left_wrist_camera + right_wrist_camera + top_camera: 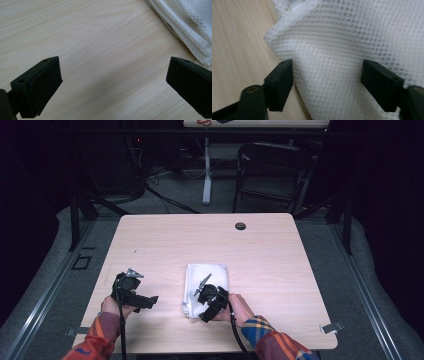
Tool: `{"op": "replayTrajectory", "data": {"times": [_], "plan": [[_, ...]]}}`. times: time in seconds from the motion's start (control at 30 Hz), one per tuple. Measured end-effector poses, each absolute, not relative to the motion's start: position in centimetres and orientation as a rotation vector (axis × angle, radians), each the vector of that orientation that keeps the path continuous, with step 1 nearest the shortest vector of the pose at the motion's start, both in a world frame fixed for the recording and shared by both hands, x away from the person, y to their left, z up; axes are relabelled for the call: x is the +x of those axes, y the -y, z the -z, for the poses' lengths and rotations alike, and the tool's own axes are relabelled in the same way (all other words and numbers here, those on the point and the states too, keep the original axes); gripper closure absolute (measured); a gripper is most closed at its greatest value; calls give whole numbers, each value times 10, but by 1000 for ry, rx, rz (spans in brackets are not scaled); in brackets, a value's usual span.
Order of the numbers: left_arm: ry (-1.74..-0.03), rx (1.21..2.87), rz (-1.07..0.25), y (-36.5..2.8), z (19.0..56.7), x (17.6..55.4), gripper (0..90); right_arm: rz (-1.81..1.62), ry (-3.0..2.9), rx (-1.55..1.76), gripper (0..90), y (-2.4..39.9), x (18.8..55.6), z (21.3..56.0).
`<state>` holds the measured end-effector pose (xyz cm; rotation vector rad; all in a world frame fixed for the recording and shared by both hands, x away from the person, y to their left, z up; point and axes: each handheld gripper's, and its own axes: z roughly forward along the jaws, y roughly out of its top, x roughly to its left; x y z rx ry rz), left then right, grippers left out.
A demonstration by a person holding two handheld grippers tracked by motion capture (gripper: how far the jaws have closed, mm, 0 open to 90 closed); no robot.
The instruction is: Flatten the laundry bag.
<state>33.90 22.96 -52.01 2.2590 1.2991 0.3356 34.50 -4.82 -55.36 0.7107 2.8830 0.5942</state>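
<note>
White mesh cloth (pixel 207 279) lies folded on the light wooden table (pixel 270 265), a little toward the person's side of the middle and slightly right of the left hand's reach. From above it reads as a roughly rectangular pad with its near left corner bunched up. The right gripper (pixel 204 290) hangs over the cloth's near half, held in the right hand (pixel 239 308), whose plaid sleeve (pixel 272 340) comes in from the bottom edge. In the right gripper view the jaws stand spread apart with the honeycomb weave of the mesh cloth (pixel 342 50) filling the space between and beyond them — nothing is pinched, and bare wood shows to the left of the cloth's rumpled edge. The left gripper (pixel 131 287) sits well apart from the cloth, over bare table at the left, gripped by the left hand (pixel 114 307). In the left gripper view its jaws are spread wide over plain wood grain, and the layered edge of the mesh cloth (pixel 190 27) shows at the upper right corner — several folds stacked, clear of both jaws. A small dark grommet (pixel 240 226) sits near the table's far edge.
</note>
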Motion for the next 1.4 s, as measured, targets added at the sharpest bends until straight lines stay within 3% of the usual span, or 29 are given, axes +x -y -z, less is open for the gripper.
{"op": "replayTrajectory", "data": {"times": [0.23,0.4,0.57,1.0,1.17,1.4], "plan": [[-1293,2271,-329,-226,521,339,0,-577,-2854,717,456,50,345,553],[-1276,2290,-318,-224,523,339,0,-676,-2890,803,665,58,351,551],[-1269,2302,-316,-223,524,339,0,-765,-2915,888,781,63,356,550],[-1258,2317,-303,-221,525,339,0,-776,-2913,859,723,60,352,543],[-1252,2321,-301,-220,525,339,0,-795,-2892,864,797,61,351,541],[-1240,2310,-312,-215,523,337,0,-809,-2860,862,809,63,350,534]]}}
